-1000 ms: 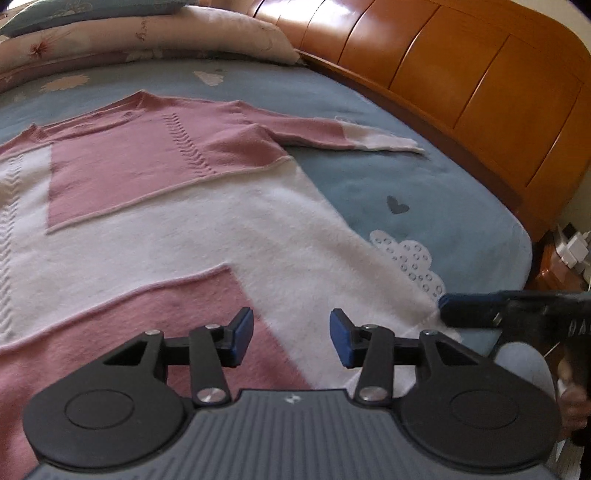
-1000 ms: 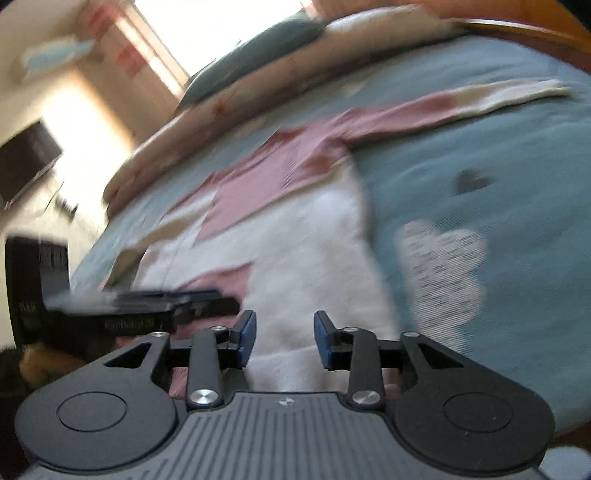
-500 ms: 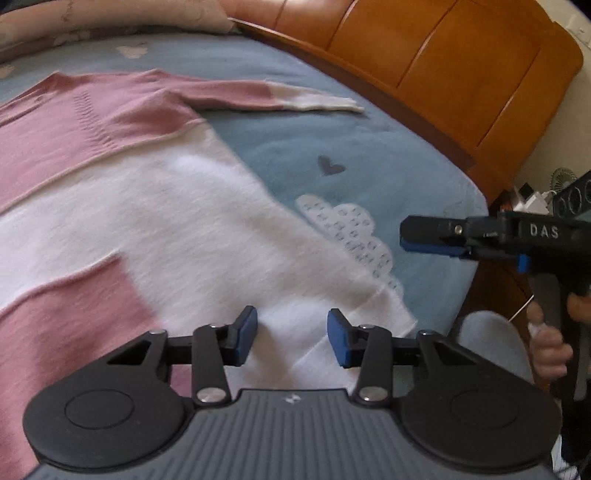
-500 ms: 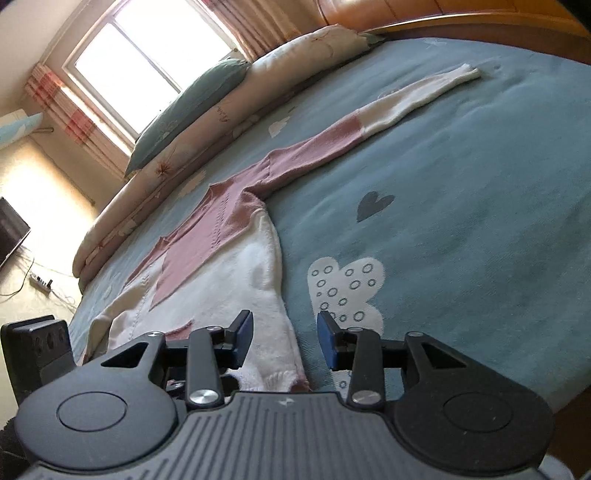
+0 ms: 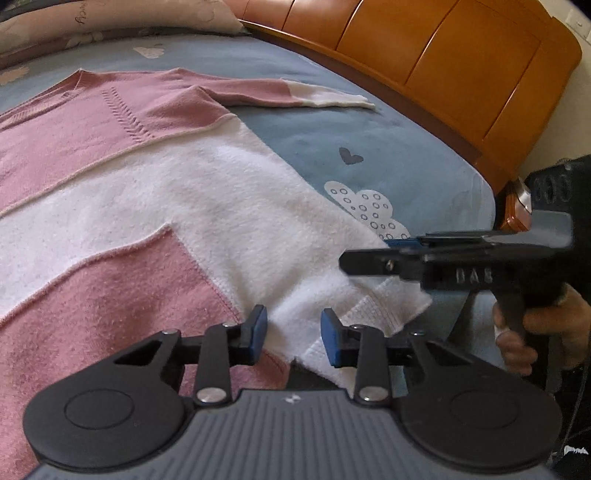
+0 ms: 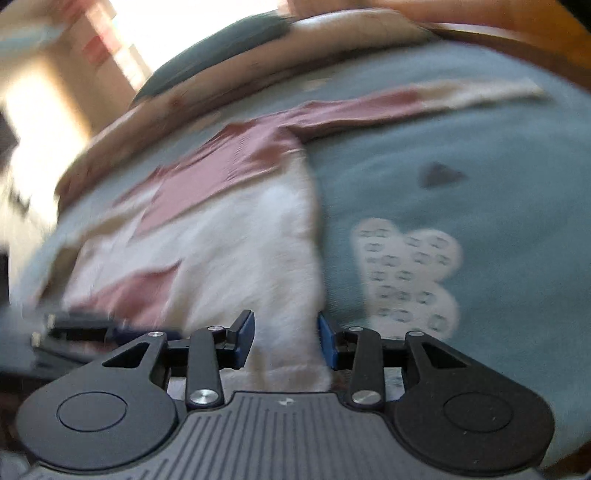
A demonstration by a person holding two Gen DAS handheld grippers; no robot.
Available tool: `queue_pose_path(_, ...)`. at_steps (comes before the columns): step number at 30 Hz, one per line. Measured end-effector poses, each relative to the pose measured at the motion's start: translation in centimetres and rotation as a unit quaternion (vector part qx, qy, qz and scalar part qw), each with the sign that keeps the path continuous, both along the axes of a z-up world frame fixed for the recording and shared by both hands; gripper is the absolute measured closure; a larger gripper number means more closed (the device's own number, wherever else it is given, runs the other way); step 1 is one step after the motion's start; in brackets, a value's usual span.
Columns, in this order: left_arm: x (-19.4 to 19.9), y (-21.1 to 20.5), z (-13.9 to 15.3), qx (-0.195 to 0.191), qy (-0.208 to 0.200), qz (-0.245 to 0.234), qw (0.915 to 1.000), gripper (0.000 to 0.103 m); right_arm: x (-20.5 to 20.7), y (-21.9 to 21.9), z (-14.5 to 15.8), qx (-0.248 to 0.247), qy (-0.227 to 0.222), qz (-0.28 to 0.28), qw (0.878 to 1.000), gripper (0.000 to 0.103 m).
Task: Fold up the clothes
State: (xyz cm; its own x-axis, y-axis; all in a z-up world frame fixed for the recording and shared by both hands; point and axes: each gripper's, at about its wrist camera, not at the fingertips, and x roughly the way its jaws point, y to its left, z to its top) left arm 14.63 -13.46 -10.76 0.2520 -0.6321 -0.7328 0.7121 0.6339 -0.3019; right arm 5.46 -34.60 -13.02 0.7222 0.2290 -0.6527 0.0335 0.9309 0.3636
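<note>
A pink and white sweater (image 5: 184,206) lies flat on the blue bed sheet (image 5: 369,140), one sleeve (image 5: 295,94) stretched toward the wooden board. My left gripper (image 5: 293,332) hovers at the white ribbed hem (image 5: 373,314). Its jaws are closing, with hem fabric in the gap and the pads apart from it. My right gripper (image 5: 391,254) comes in from the right over the hem's corner, held by a hand (image 5: 535,332). In the blurred right wrist view that gripper (image 6: 286,338) stands open over the sweater's (image 6: 240,258) right edge, and the left gripper (image 6: 74,328) is a dark smear.
An orange wooden bed board (image 5: 443,66) runs along the far right side. Pillows (image 5: 110,22) lie at the head of the bed. The mattress edge drops off at the right near a small wooden cabinet (image 5: 513,218). A bright window (image 6: 122,55) is behind.
The left jaws have narrowed. The right gripper has swung in and down onto the hem's corner. The right wrist view turned left toward the sweater and is blurred.
</note>
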Motion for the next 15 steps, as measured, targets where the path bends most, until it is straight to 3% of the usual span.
queue_pose_path(4, 0.0, 0.4, -0.1, -0.006, 0.002, 0.002, 1.0, 0.07, 0.3, -1.5, 0.9, 0.035, -0.031, -0.016, 0.999, 0.061)
queue_pose_path(10, 0.2, 0.8, -0.3, -0.017, 0.008, 0.006, 0.9998, 0.07, 2.8, -5.9, 1.3, 0.057, -0.039, -0.079, 0.995, 0.06)
queue_pose_path(15, 0.1, 0.8, -0.2, -0.016, 0.004, 0.007, 0.9998, 0.07, 4.2, -4.1, -0.6, 0.014, -0.004, -0.056, 0.998, 0.06)
